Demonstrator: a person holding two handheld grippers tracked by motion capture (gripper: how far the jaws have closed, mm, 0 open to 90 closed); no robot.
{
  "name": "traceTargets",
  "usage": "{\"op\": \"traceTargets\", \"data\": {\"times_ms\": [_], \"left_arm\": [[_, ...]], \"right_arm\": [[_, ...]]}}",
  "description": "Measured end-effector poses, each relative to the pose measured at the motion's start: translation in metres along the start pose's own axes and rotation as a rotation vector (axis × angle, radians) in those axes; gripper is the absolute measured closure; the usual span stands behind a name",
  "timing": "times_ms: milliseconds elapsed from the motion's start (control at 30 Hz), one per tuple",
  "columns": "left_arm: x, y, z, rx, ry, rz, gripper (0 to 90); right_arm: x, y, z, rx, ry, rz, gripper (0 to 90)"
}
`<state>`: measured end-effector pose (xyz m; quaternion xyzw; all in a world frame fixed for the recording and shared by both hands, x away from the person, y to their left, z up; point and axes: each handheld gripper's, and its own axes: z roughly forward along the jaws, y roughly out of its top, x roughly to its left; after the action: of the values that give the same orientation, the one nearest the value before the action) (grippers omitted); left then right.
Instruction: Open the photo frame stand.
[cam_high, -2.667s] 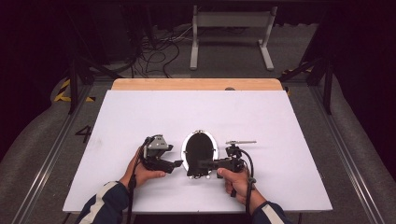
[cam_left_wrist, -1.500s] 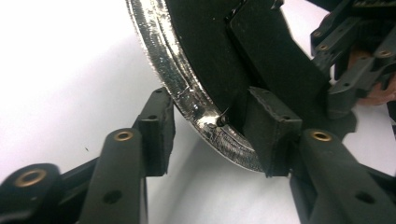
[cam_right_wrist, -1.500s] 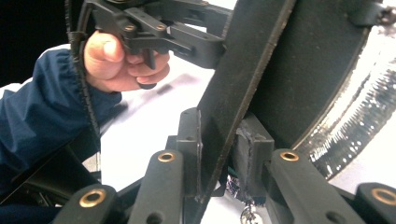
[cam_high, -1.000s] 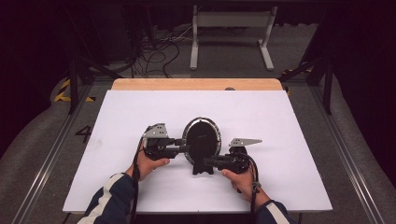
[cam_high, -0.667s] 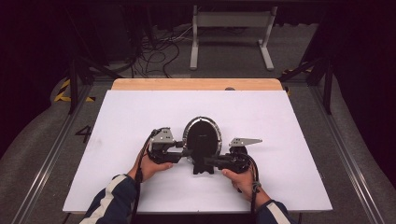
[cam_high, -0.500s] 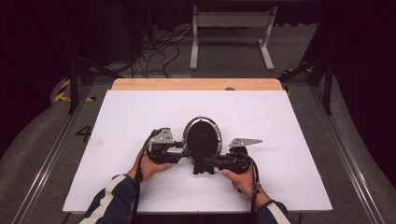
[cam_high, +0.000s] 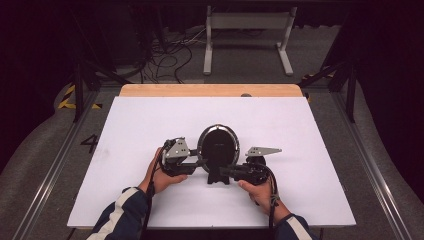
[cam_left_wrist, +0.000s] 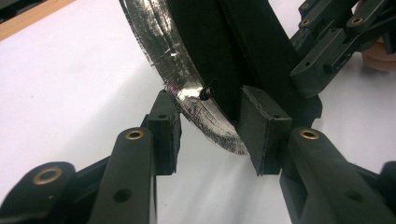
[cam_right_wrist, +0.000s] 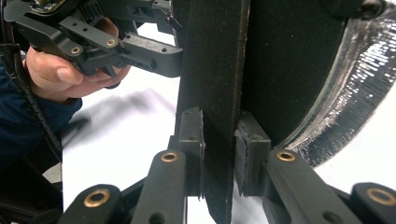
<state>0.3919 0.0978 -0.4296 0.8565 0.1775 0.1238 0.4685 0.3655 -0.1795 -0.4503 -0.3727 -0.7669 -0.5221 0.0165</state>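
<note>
The round stand mirror (cam_high: 218, 146) stands upright near the middle of the white desk (cam_high: 125, 130), between both hands. The right tongs (cam_right_wrist: 218, 140) clamp the mirror's flat black stand. The left tongs (cam_left_wrist: 210, 128) have just been opening and sit partly open astride the foil-edged rim, one pad touching, the other apart. The risk is tipping: held at the base alone, the mirror could topple if the left pads nudge the rim sideways.
</note>
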Motion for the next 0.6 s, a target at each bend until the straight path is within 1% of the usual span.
{"op": "traceTargets", "data": {"times_ms": [267, 300, 500, 533, 600], "left_arm": [[0.0029, 0.002, 0.003, -0.006, 0.012, 0.001, 61.5], [0.0034, 0.0029, 0.0043, -0.008, 0.021, 0.004, 61.7], [0.0042, 0.0026, 0.0054, -0.016, 0.025, -0.006, 62.3], [0.004, 0.0031, 0.0057, -0.018, 0.036, -0.004, 62.5], [0.004, 0.0034, 0.0064, -0.024, 0.043, -0.004, 62.8]], "right_arm": [[-0.0014, 0.0016, 0.0003, -0.005, -0.007, 0.007, 75.6], [-0.0019, 0.0019, 0.0002, -0.006, -0.013, 0.008, 75.7], [-0.0013, 0.0025, 0.0003, -0.006, -0.025, -0.001, 76.2], [-0.0012, 0.0028, 0.0003, -0.007, -0.026, -0.003, 76.2], [-0.001, 0.0031, 0.0002, -0.007, -0.028, -0.002, 76.2]]}}
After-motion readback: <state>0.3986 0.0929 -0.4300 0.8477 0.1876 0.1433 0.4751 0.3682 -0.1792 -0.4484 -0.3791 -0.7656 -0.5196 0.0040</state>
